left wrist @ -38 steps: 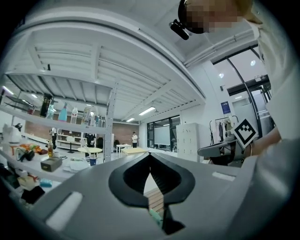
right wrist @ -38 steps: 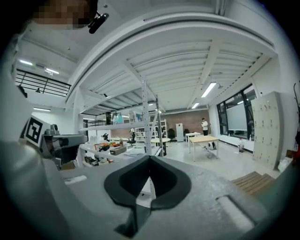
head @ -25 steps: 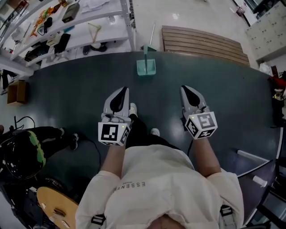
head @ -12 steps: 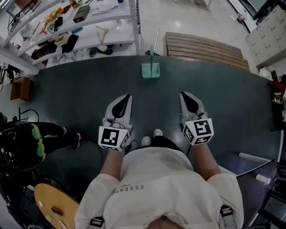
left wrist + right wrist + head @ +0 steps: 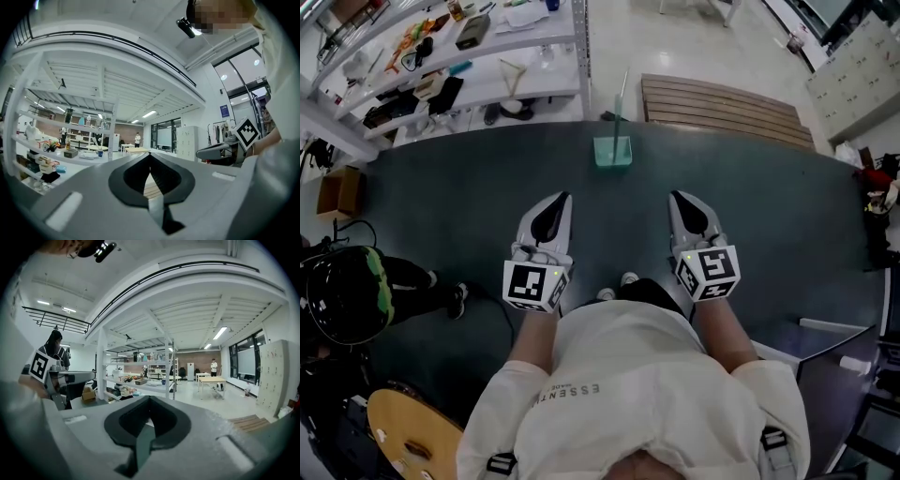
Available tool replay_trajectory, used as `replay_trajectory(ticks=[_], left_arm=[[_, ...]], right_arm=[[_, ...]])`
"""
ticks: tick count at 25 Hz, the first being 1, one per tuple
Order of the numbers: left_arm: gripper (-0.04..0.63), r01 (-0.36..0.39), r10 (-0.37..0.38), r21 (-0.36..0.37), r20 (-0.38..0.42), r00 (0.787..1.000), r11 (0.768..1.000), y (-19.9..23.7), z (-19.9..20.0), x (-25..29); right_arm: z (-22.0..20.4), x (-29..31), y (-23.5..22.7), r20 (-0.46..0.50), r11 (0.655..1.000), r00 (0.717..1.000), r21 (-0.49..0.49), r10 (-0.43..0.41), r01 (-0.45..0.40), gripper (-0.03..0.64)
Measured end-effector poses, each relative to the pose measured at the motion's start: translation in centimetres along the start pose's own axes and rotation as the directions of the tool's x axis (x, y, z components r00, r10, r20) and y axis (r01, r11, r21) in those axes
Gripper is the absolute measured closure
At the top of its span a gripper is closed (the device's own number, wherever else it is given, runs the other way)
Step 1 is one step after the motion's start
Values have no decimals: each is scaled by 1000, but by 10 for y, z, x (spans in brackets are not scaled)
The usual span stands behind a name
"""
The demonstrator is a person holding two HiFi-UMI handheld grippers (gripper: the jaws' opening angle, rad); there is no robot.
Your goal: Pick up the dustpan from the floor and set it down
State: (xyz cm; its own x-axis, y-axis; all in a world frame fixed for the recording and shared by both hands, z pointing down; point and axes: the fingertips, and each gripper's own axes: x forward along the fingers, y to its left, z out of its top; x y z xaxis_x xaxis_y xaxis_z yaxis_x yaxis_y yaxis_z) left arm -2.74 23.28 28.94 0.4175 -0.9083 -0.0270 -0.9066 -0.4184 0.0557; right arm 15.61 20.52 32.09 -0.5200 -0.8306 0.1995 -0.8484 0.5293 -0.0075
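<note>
L tongs (image 5: 562, 197) & R tongs (image 5: 676, 196): both shut tip to tip, empty, held side by side over the dark floor mat (image 5: 769, 197). Green dustpan (image 5: 612, 151) stands on the mat ahead of my tongs, approx. midway btwn them, handle up, well apart from both. Shelf rack (image 5: 487, 56) further ahead-left.

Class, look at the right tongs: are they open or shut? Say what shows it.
Shut. In the right gripper view, the jaw tips of the right tongs meet, and nothing is gripped between them.
</note>
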Motion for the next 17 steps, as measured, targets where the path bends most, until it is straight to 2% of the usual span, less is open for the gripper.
replay_trajectory(ticks=[5, 17], left_arm=[[578, 27, -27, 2, 1, 1000, 1000, -4, -1, -1], [578, 8, -8, -17, -23, 1000, 1000, 6, -11, -4]], right_arm=[[2, -1, 5, 8, 1000, 1000, -18, -4, 5, 624], [-5, 10, 8, -6, 1000, 1000, -1, 12, -12, 624]])
